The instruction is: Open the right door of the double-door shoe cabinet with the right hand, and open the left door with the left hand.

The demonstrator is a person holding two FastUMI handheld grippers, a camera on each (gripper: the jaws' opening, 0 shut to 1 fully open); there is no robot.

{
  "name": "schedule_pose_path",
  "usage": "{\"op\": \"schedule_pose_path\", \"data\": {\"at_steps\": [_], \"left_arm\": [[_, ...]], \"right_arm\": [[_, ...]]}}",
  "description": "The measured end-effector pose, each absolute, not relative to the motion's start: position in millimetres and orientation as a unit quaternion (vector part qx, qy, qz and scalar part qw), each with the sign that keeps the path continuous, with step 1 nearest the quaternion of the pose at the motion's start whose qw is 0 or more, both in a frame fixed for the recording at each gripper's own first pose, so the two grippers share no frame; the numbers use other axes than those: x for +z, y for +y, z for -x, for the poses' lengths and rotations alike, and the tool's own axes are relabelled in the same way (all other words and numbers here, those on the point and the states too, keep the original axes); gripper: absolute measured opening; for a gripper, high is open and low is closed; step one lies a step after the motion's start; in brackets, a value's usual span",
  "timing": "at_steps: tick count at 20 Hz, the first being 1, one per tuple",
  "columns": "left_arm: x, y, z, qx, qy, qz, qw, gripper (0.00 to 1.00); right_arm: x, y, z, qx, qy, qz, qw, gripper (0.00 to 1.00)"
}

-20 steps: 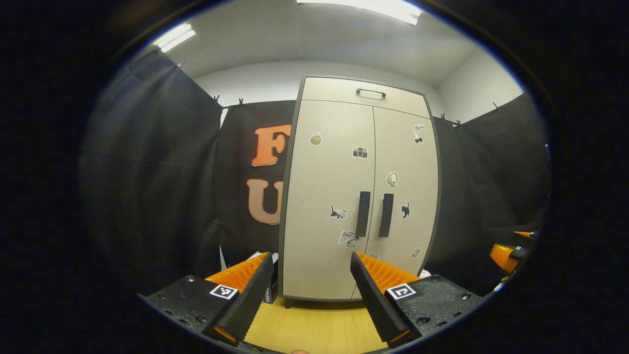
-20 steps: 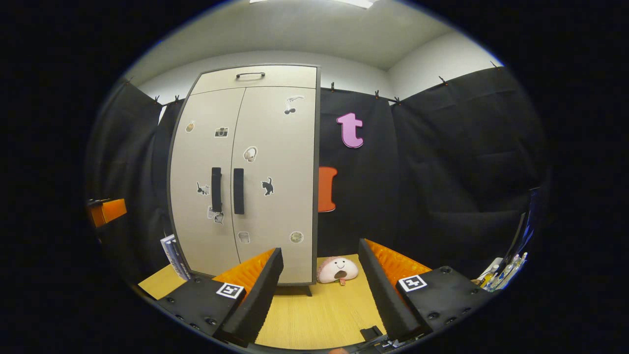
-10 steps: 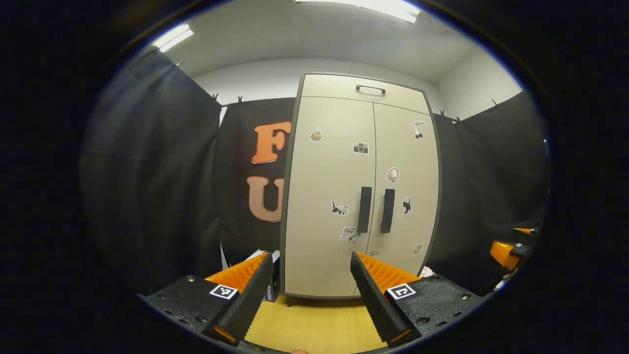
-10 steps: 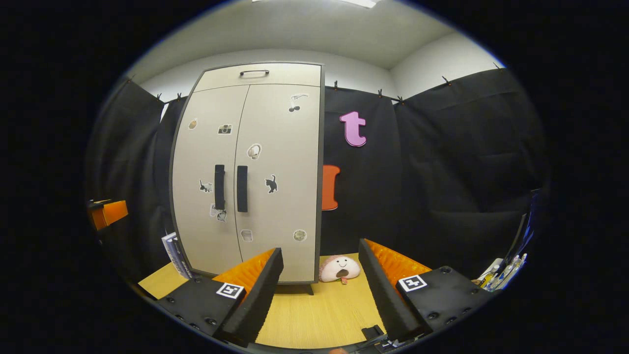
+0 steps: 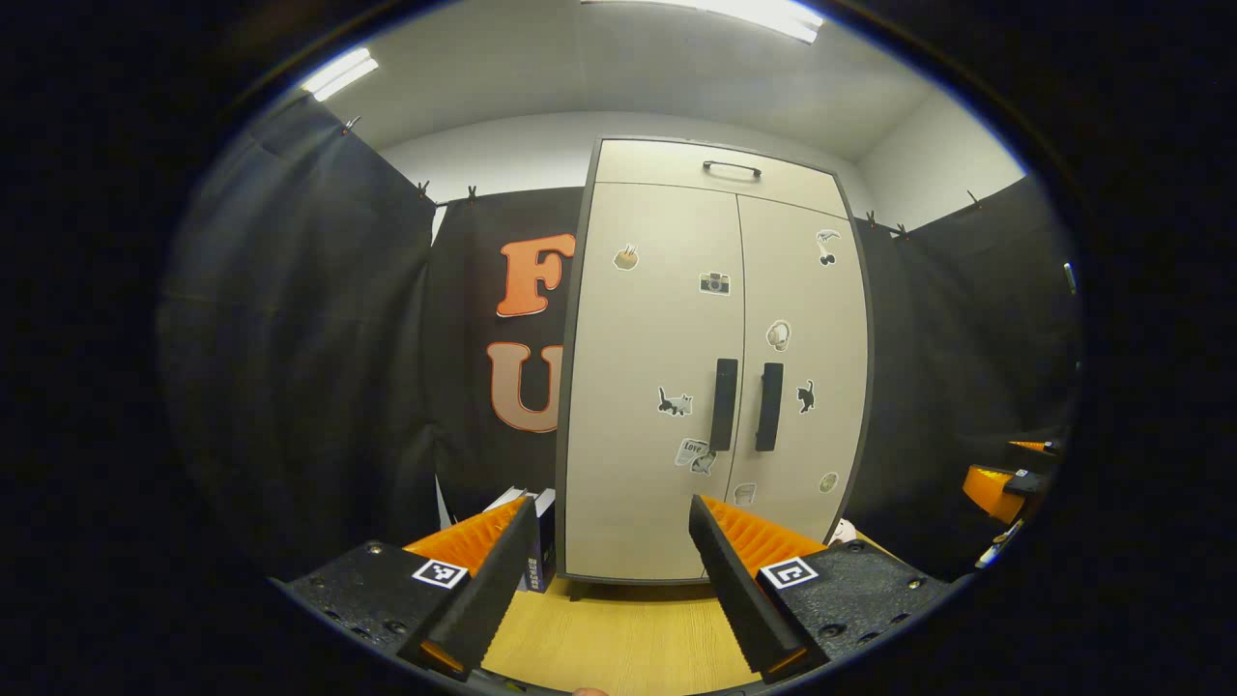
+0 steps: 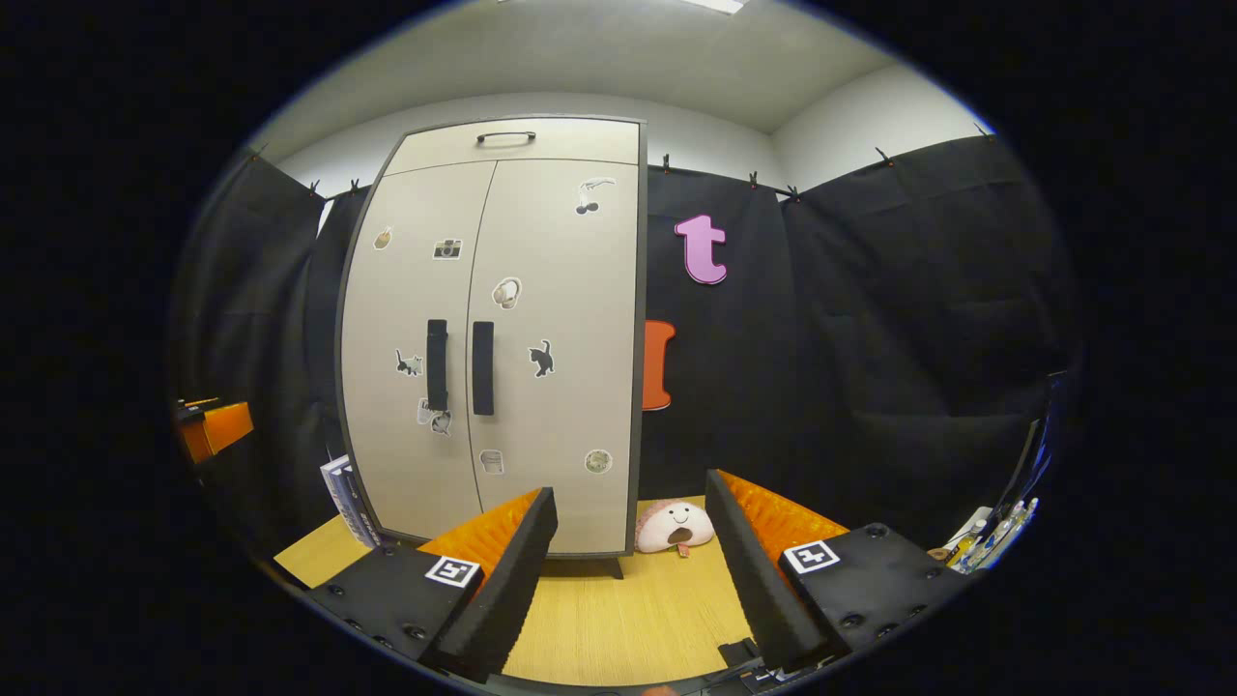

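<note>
1. Left gripper view: left gripper [image 5: 609, 590] is spread wide with nothing between the fingers. Shoe cabinet [image 5: 710, 358] stands ahead, both doors shut. Left door handle [image 5: 724, 404] sits above and just right of the gap between the fingers.
2. Change over the last second: the cabinet has grown a little in frame and its handles have drifted right and lower, so this gripper is closing in, still well apart from the door.
3. Right gripper view: right gripper [image 6: 628, 590] is also wide open and empty. Right door handle [image 6: 482, 368] is up and left of its fingers; plush toy [image 6: 676, 526] lies on the floor beside the cabinet.
4. Change: the cabinet is larger and shifted right here too.
5. Read: approach phase, neither door touched; the right gripper needs to swing left onto its handle first.
</note>
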State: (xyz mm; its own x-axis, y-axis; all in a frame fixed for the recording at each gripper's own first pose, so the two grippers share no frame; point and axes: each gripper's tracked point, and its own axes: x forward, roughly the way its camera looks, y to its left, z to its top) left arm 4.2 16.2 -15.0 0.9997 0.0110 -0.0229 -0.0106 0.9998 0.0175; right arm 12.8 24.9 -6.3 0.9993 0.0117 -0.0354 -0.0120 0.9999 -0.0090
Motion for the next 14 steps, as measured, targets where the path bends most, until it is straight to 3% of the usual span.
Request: {"op": "schedule_pose_path", "data": {"at_steps": [11, 14], "left_arm": [[-31, 17, -19, -0.003, 0.022, -0.022, 1.000, 0.92], [-33, 18, -25, -0.001, 0.025, -0.023, 0.999, 0.95]], "right_arm": [[6, 102, -80, 0.071, 0.028, 0.011, 0.997, 0.98], [7, 128, -103, 0.092, 0.035, 0.008, 0.995, 0.99]]}}
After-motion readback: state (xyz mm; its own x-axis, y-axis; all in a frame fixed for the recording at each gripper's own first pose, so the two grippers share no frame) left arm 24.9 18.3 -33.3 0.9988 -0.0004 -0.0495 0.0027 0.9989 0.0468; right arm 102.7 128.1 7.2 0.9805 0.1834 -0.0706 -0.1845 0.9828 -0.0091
